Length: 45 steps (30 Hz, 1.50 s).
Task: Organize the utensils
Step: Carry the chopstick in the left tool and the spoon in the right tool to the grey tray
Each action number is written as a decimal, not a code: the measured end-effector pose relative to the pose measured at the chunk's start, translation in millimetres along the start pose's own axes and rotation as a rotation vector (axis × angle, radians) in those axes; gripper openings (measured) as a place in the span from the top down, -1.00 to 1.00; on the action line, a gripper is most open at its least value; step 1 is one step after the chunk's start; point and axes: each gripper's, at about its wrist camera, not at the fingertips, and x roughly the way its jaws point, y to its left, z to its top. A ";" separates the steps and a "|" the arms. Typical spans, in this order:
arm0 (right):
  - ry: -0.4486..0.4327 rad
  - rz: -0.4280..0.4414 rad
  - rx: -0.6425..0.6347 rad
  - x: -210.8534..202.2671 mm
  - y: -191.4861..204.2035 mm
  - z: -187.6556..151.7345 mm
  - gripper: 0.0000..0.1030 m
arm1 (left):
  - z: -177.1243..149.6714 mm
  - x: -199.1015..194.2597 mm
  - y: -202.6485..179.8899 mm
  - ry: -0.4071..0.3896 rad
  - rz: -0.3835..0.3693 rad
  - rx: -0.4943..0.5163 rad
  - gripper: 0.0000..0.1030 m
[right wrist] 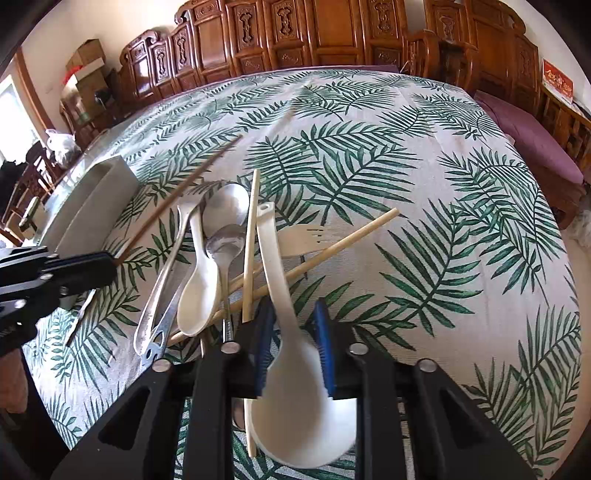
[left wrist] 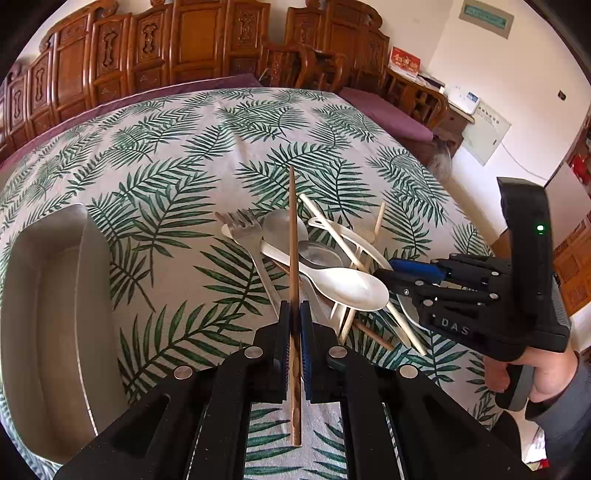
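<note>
Nearest the left wrist camera, the left gripper (left wrist: 294,314) has its blue-padded jaws pressed narrow on a dark brown chopstick (left wrist: 293,240), which runs straight ahead from between the pads and out over the utensil pile (left wrist: 325,258); its butt end sticks back toward the lens. From the right wrist view the same chopstick (right wrist: 177,199) slants up and away from the left gripper (right wrist: 110,264) (it looks lifted off the cloth, though the fisheye makes the height hard to judge).

The right gripper (right wrist: 291,325) straddles a large white spoon (right wrist: 291,387), whose bowl lies under the lens and whose handle reaches forward. The left pad touches the spoon's neck, while the right pad stands a little off it, so the jaws are fairly narrow but I cannot tell whether they are actually gripping. In the left wrist view that right gripper (left wrist: 384,275) comes in from the right, its tips at the rim of the white spoon (left wrist: 347,288).

The pile rests on a palm-leaf tablecloth (right wrist: 406,184): a smaller white spoon (right wrist: 199,295), a metal spoon (right wrist: 227,206), a white fork (right wrist: 303,238) and pale chopsticks (right wrist: 251,236) crossed over one another. A beige tray (left wrist: 44,314) sits to the left of the pile, apart from it. Carved wooden furniture (right wrist: 295,33) lines the far wall.
</note>
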 end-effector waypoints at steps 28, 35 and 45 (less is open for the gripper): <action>-0.114 0.017 -0.042 -68.9 94.1 28.6 0.92 | -18.9 -115.1 91.8 -0.121 0.080 -0.050 0.91; -0.118 0.077 -0.059 -65.9 135.6 35.5 0.91 | -29.2 -114.9 131.0 -0.109 0.113 -0.105 0.91; -0.123 0.150 -0.056 -56.0 182.8 49.9 0.91 | -41.5 -83.6 162.5 -0.034 0.127 -0.142 0.91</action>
